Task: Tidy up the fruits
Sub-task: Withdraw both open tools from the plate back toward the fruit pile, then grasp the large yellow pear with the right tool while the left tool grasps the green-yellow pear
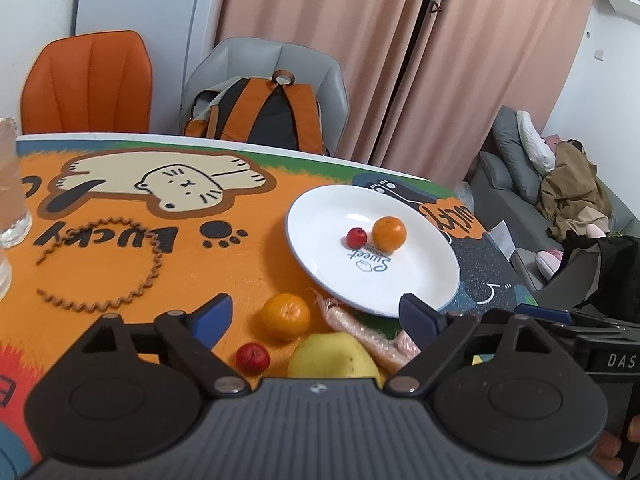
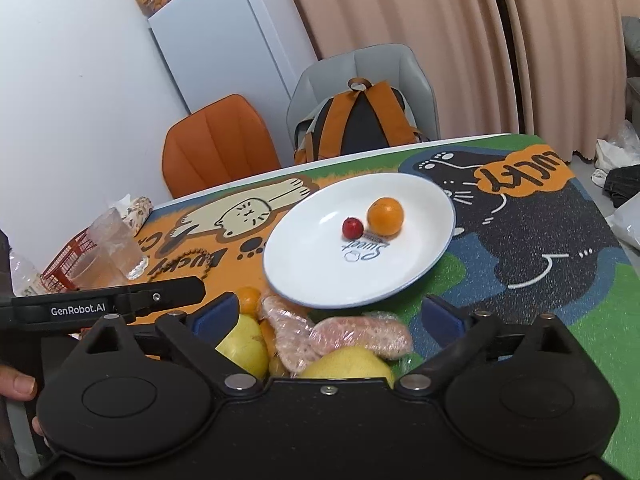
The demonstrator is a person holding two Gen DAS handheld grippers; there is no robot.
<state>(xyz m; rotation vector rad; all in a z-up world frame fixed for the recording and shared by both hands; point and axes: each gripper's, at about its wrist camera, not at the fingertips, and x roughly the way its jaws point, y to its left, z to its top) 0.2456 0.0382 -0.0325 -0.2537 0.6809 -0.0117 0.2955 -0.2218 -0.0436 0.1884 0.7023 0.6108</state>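
A white plate (image 1: 400, 280) (image 2: 312, 272) on the cartoon mat holds an orange (image 1: 389, 233) (image 2: 385, 216) and a small red fruit (image 1: 356, 237) (image 2: 352, 227). In front of the plate lie another orange (image 1: 286, 316) (image 2: 249, 300), a second small red fruit (image 1: 252, 356), yellow pears (image 1: 334, 356) (image 2: 244, 346) and plastic-wrapped pink pieces (image 1: 360, 328) (image 2: 352, 338). My left gripper (image 1: 316, 314) is open and empty above the loose fruit. My right gripper (image 2: 330, 316) is open and empty over the same pile.
Clear plastic cups (image 2: 114, 244) (image 1: 10, 192) and a red basket (image 2: 66, 264) stand at the table's left. A beaded cord (image 1: 120, 264) lies on the mat. An orange chair (image 1: 88, 80) and a grey chair with a backpack (image 1: 260, 114) stand behind.
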